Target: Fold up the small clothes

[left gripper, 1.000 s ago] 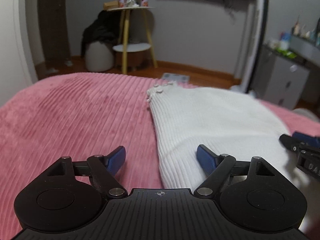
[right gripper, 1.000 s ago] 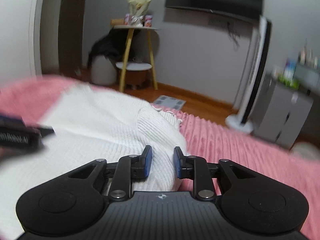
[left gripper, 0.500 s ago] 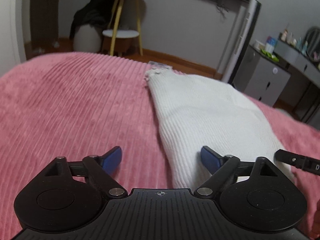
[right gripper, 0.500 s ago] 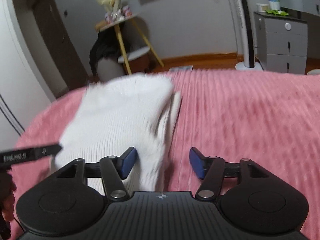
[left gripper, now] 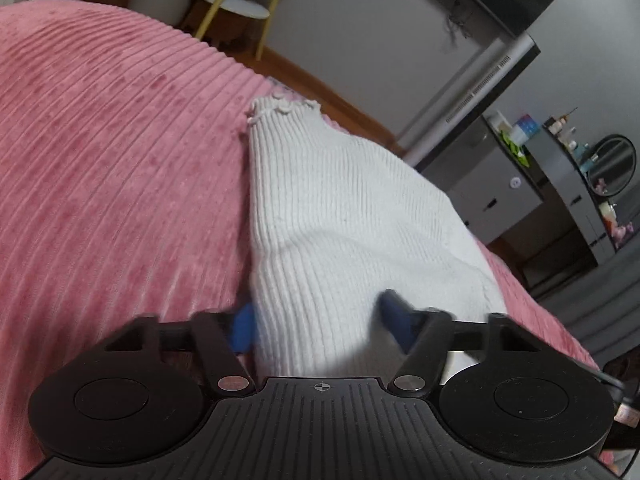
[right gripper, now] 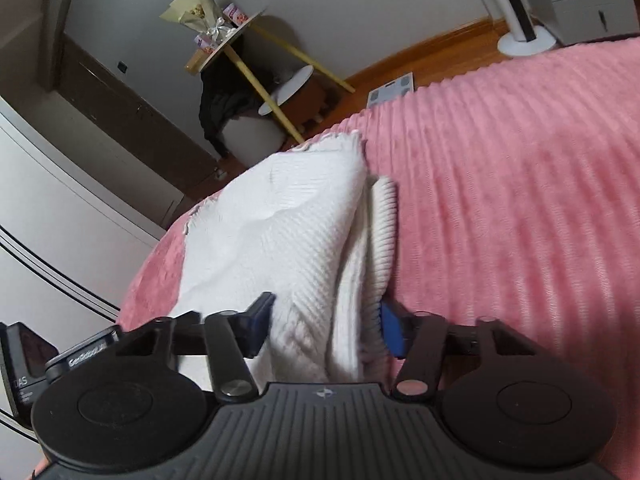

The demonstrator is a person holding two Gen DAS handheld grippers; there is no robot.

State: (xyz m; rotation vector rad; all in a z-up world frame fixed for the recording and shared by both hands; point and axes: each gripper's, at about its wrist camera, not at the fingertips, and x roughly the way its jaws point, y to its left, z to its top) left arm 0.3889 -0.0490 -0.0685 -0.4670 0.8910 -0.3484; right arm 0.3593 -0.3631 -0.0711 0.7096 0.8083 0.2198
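A white ribbed knit garment (left gripper: 340, 216) lies folded on the pink ribbed bedspread (left gripper: 112, 184). My left gripper (left gripper: 318, 326) is open, its blue pads on either side of the garment's near left corner, with cloth bunched between them. In the right wrist view the same garment (right gripper: 288, 232) shows stacked layers along its right edge. My right gripper (right gripper: 326, 330) is open, its jaws astride the near right corner. The left gripper's body (right gripper: 52, 364) shows at the lower left of that view.
The bedspread (right gripper: 520, 184) stretches wide to the right. Beyond the bed stand a yellow-legged side table (right gripper: 256, 68), a tower fan (right gripper: 516, 4), grey drawers (left gripper: 504, 196) and a wood floor.
Both grippers have tilted and pushed forward onto the garment's near corners, so cloth now sits between each pair of jaws. The right gripper opened a second ago; both gaps have since narrowed.
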